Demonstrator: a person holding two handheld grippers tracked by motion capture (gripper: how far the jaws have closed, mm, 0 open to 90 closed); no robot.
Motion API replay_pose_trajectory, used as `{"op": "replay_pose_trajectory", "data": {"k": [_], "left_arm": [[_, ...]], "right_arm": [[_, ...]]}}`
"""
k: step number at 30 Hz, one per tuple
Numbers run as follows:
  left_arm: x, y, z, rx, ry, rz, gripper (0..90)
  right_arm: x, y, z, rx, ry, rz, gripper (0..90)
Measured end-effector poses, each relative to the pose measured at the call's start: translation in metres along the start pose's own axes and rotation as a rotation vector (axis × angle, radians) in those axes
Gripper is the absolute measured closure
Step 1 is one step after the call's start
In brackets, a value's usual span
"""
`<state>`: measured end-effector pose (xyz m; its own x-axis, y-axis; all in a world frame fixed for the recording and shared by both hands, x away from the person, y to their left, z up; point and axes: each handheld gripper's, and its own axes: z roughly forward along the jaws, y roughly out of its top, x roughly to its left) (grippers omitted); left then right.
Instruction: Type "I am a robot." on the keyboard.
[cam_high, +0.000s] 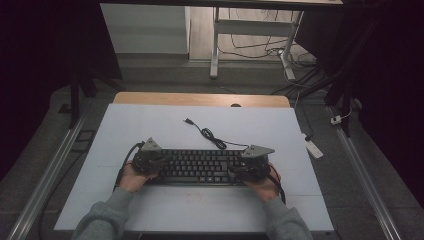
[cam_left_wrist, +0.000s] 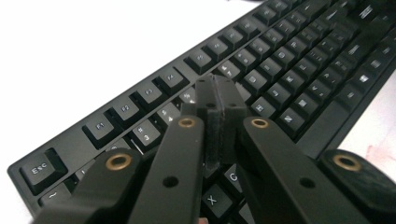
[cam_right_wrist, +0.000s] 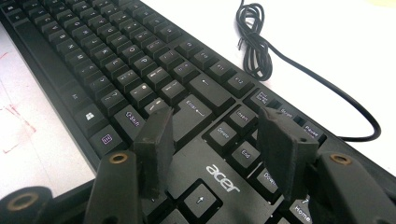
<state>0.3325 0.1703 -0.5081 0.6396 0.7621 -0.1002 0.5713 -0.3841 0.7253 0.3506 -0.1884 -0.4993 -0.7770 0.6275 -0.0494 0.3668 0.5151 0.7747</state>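
A: Starting from the biggest thing, what is lying where?

B: The white bench (cam_high: 150, 130) is carrying a black keyboard (cam_high: 200, 166), which is sitting near the person's edge with its long axis running left to right across them. Its cable (cam_high: 210, 136) is trailing off from the back edge toward the far side, partly coiled.

A: And the hands?

B: One is working at each end. The left claw (cam_high: 148, 161) is hovering over the keyboard's left end, the right claw (cam_high: 250, 167) over the right end, so each half of the board is lying nearer its own hand.

A: What are the claws doing?

B: In the left gripper view, the left claw (cam_left_wrist: 215, 95) is pressed together with nothing between its pads, making one blunt tip that is pointing down at the keys just below the function row. Whether it is touching a key, I cannot tell. In the right gripper view, the right claw (cam_right_wrist: 224, 135) is standing spread, gripping nothing, straddling the Delete key (cam_right_wrist: 223, 134) and its neighbours beside the Enter key (cam_right_wrist: 198, 113).

A: So the coming move?

B: I judge a key press from the left tip: the keys are lying straight beneath it, so a short drop should do it.
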Motion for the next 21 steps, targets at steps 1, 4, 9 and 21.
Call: {"op": "replay_pose_trajectory", "data": {"k": [1, 4, 9, 21], "left_arm": [[0.0, 0.0, 0.001, 0.004, 0.001, 0.0, 89.0], [0.0, 0.0, 0.006, 0.012, 0.008, 0.0, 89.0], [0.0, 0.0, 0.011, 0.027, 0.015, 0.007, 89.0], [0.0, -0.002, 0.017, 0.056, 0.016, 0.01, 88.9]], "right_arm": [[0.0, 0.0, 0.0, 0.0, 0.0, -0.001, 46.3], [0.0, 0.0, 0.0, 0.0, 0.0, 0.002, 46.3], [0.0, 0.0, 0.0, -0.001, -0.001, 0.002, 46.3], [0.0, -0.001, 0.0, 0.001, 0.001, 0.003, 46.3]]}}
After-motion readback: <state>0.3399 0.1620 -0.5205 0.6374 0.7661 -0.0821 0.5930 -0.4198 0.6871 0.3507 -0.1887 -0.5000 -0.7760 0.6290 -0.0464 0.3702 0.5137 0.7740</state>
